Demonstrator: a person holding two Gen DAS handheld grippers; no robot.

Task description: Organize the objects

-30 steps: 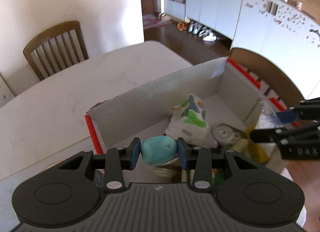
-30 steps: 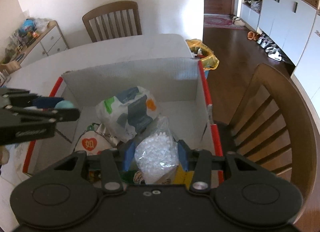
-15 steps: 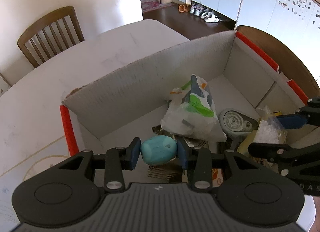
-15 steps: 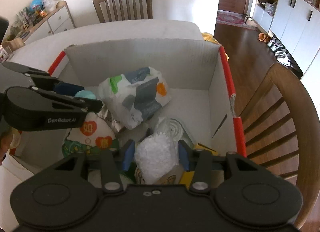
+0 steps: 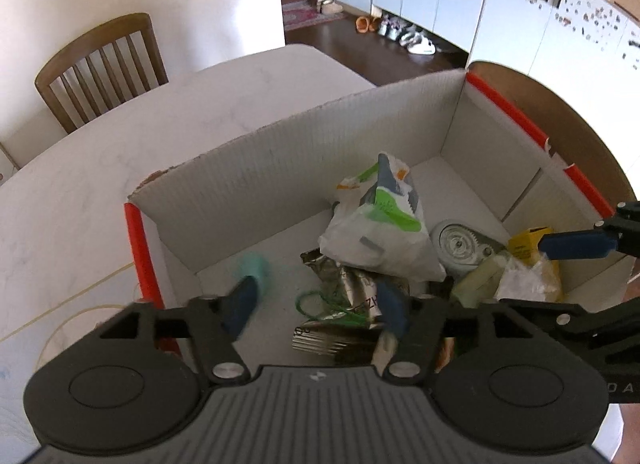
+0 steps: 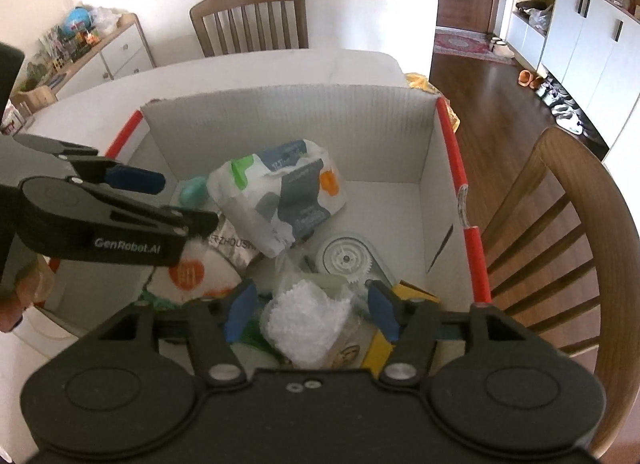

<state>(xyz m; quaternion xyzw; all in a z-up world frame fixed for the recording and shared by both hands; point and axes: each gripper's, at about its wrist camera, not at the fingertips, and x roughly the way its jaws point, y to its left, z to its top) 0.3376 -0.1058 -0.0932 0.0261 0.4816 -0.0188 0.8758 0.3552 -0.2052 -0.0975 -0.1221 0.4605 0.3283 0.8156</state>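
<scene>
Both grippers hang over the cardboard box (image 6: 288, 131) with their jaws just opened, and I read each as having let go. My left gripper (image 5: 314, 302) stands wide with nothing pressed between the pads; the teal egg-shaped thing (image 5: 253, 268) shows as a blur just beyond its left finger, and from the right wrist view I see it low in the box's left rear corner (image 6: 193, 192), beside the printed white pack (image 6: 280, 191) lying in the middle of the box. My right gripper (image 6: 310, 310) is also parted, the pads clear of the clear bag of white pellets (image 6: 306, 322), which sits between them at the box's near right, touching a yellow carton (image 6: 380, 348) and just in front of the round grey tape dispenser (image 6: 346, 258). Against the box's near wall lie a foil packet (image 5: 352, 288) and a green band (image 5: 320, 306). Whether the bag has fully settled I cannot tell. My judgement is that both items are delivered, so the next move turns on lifting each tool straight up, since the box walls close in on either side. Nothing more to collect shows on the white table (image 5: 120, 167) to the left of the box.
</scene>
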